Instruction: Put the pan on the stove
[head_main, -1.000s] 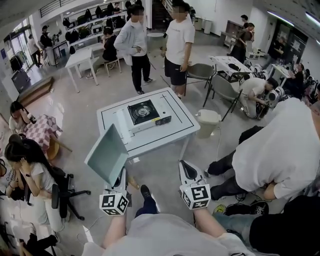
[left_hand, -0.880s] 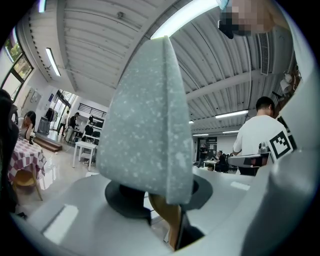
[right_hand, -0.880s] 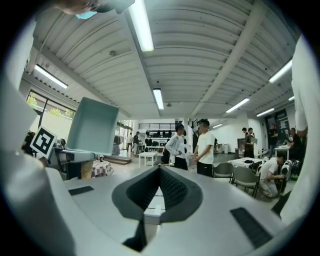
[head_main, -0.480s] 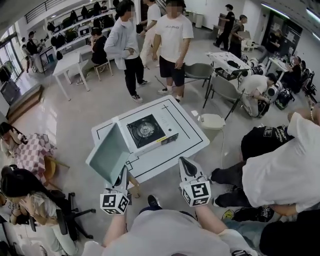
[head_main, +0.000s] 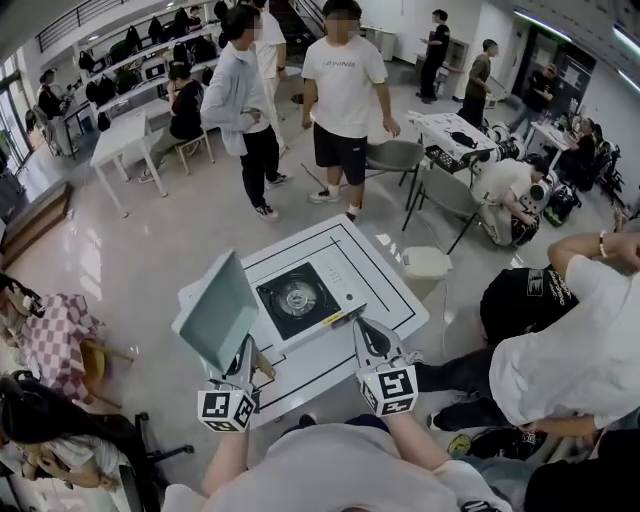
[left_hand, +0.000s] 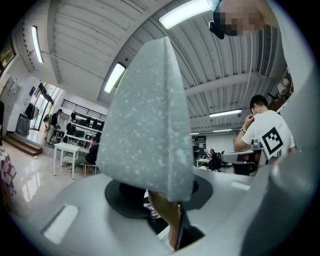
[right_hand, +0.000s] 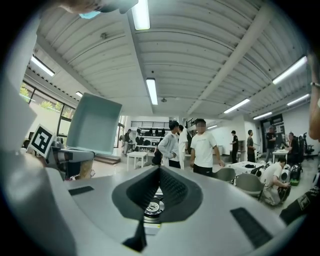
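One pale green square pan is held tilted at the lower left of the head view, its wooden handle clamped in the left gripper. One stove sits mid-frame on one white table (just right of the pan, apart from it). The right gripper, jaws pressed together, carries nothing.

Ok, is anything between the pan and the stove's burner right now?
Nothing visible. The pale green square pan, held in the left claw, hangs left of the black-topped portable stove, whose burner is bare. The shut right claw sits by its near right corner.
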